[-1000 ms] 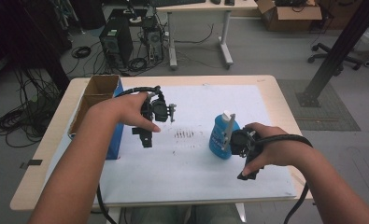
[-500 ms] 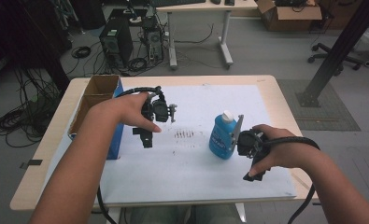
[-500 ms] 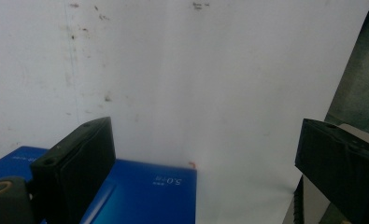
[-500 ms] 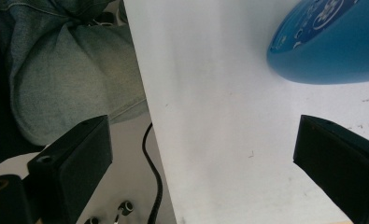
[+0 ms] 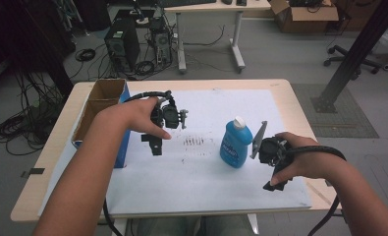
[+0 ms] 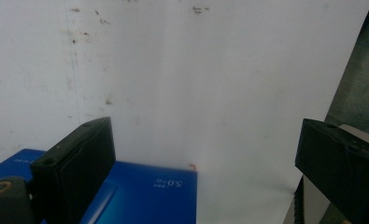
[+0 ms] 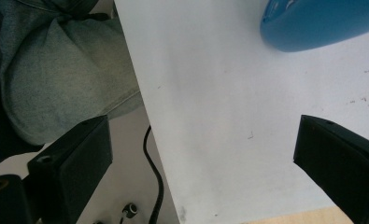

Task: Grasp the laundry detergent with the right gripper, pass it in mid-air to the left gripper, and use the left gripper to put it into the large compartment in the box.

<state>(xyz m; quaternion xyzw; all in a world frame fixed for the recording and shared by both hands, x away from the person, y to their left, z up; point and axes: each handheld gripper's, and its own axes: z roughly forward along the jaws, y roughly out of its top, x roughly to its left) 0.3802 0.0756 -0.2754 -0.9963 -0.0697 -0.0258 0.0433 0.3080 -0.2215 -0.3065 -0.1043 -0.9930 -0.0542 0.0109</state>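
A blue bottle with a white cap stands upright on the white sheet, right of centre. My right gripper is a little to its right, apart from it and tipped toward the table's front edge. Its jaws stand wide open and empty in the right gripper view, where the right gripper hangs over the sheet's edge with the bottle at the top right. My left gripper hovers left of centre beside the box, pointing down. The left gripper is open with nothing between its jaws.
An open cardboard box with blue sides stands at the table's left edge; its blue corner lies under the left jaw. Dark smudges mark the sheet's middle. A cable and the person's jeans-clad leg lie past the front edge.
My right gripper has drawn away from the bottle, to the right and toward the front edge. The bottle stays upright in place. The left hand has not moved.
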